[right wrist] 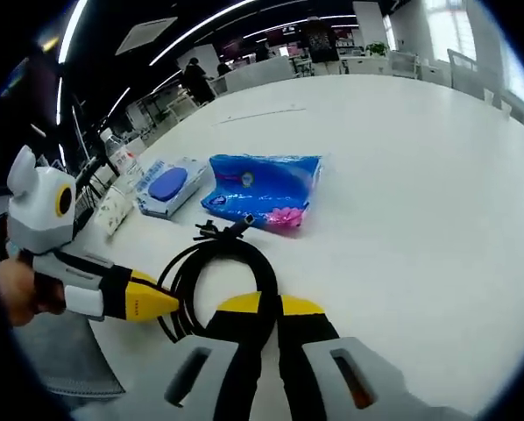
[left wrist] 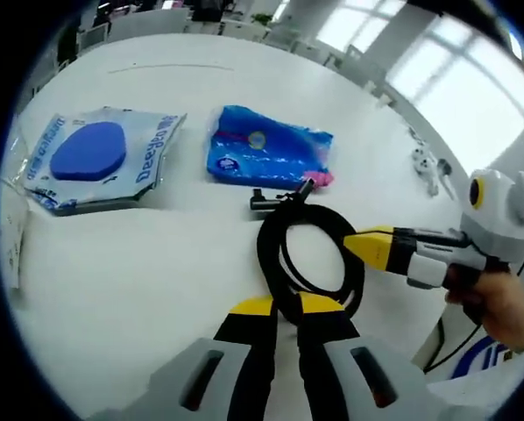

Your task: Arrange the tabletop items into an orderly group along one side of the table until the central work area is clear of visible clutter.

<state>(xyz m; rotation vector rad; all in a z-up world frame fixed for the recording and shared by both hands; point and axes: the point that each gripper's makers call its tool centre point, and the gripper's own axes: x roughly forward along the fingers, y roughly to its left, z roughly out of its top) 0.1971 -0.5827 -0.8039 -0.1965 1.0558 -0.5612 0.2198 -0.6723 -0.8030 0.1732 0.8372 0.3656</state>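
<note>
White tabletop (left wrist: 157, 281) in an open office carries two glossy packets: a pale one reading "Deeyeo" (left wrist: 100, 158) at ten o'clock and a crinkly blue one (left wrist: 266, 156) at twelve. One coiled black cable (left wrist: 306, 259) lies nearest, the left gripper (left wrist: 284, 307) and right gripper (right wrist: 271, 307) each clamped narrowly on its loop.

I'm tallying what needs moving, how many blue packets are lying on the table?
2. A pale packet with a blue oval lies at the far side. A bright blue packet lies beside it, just beyond the coiled black cable. More may lie out of view.
</note>
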